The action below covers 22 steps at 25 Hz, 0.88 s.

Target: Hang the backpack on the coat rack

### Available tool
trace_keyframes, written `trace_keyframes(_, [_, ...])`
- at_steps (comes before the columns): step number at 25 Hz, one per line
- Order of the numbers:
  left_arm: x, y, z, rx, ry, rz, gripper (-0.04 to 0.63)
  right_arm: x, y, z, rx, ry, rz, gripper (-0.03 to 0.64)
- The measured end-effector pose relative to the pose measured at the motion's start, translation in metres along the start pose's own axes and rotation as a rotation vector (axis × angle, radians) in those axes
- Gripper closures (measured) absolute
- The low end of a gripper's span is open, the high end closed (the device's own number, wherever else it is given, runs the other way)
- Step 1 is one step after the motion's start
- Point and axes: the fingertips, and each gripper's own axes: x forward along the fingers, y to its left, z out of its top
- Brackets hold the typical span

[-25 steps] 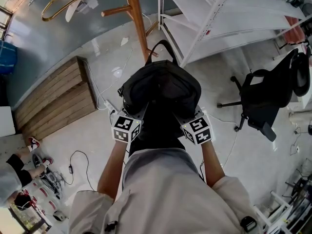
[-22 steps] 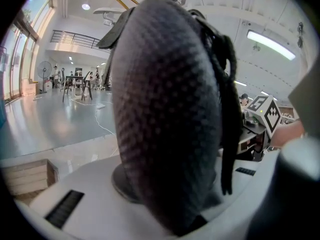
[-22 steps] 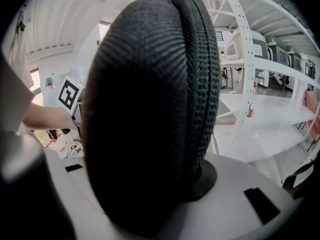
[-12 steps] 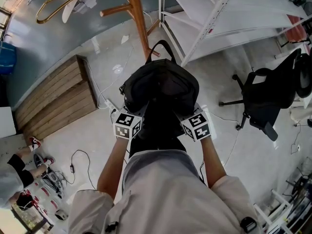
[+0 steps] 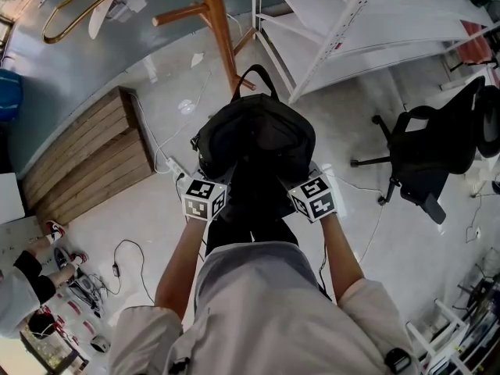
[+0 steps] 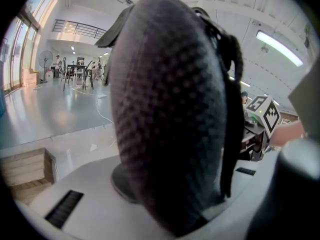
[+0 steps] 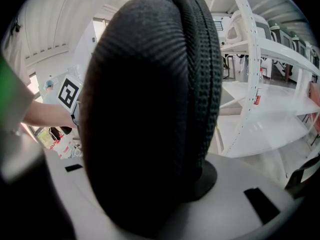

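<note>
Far left of head view: slatted wooden platform (image 5: pixel 90 158) on the floor, power strip (image 5: pixel 173 166) and white cable just beside its right edge.

Left gripper (image 5: pixel 209 186): marker cube up, nose tucked under the lower left edge of the backpack (image 5: pixel 256 139). Jaws partly closed and clamped on a padded mesh strap (image 6: pixel 165 109). In the left gripper view, strap upright between the jaws and filling the middle of the frame, round dark pad (image 6: pixel 124 184) pressed against its left face, thin black webbing down its right side.

Centre: backpack black, rounded, off the floor, held out ahead of the person's torso between the two grippers. Top loop (image 5: pixel 258 80) pointing away from the person, toward the foot of the coat rack (image 5: pixel 219 30). Rack pole wooden, directly beyond the loop and near it; contact between the two impossible to tell. Wooden peg (image 5: pixel 180 14) sticking out to the pole's left, bare.

Right gripper (image 5: pixel 306 184): mirror of the left, nose under the lower right edge of the backpack. Jaws likewise partly closed, gripping the other strap (image 7: pixel 150 109). Strap upright between the jaws in the right gripper view, ribbed edge to the right, round pad (image 7: pixel 207 179) against it.

Right: white shelf (image 5: pixel 367 30) beside the rack, black chair (image 5: pixel 426 158) well apart from the backpack.
</note>
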Motion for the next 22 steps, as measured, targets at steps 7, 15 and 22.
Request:
trace_keyframes(7, [0.013,0.007,-0.012,-0.015,0.027,-0.006,0.495,0.013,-0.008,-0.009,0.023,0.024,0.004,0.446])
trace_keyframes(15, [0.024,0.019,-0.025,-0.013,0.067,-0.011,0.495,0.031,-0.014,-0.015,0.053,0.048,0.014,0.446])
trace_keyframes(22, [0.036,0.026,-0.034,-0.019,0.095,-0.013,0.495,0.043,-0.022,-0.021,0.079,0.065,0.02,0.445])
